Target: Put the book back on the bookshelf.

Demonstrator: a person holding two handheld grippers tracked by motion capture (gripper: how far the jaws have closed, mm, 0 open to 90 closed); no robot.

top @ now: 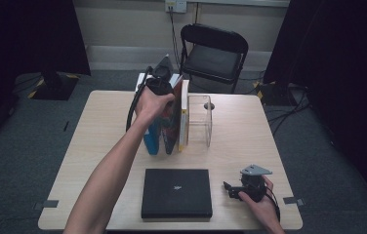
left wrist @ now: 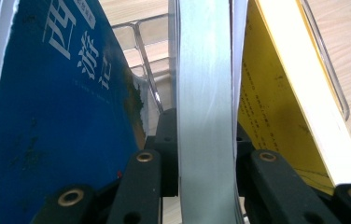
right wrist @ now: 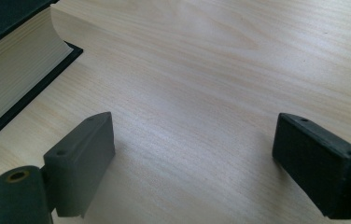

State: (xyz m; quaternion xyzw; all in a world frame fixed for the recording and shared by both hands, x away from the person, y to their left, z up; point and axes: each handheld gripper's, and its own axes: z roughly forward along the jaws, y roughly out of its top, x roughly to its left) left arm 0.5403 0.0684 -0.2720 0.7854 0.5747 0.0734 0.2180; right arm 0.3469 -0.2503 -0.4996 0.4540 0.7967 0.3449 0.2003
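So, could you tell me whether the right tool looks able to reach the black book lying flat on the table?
Probably yes: the right tool sits open beside the black book, with bare table between them.

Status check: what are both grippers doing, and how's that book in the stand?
Left gripper shut on middle book, upright between blue book and yellow book. Right gripper open, idle by black book.

Blue book (left wrist: 61, 116), pale grey book (left wrist: 206, 102), yellow book (left wrist: 276, 116) — black book (top: 176, 192) on light wood-grain table (top: 240, 136).
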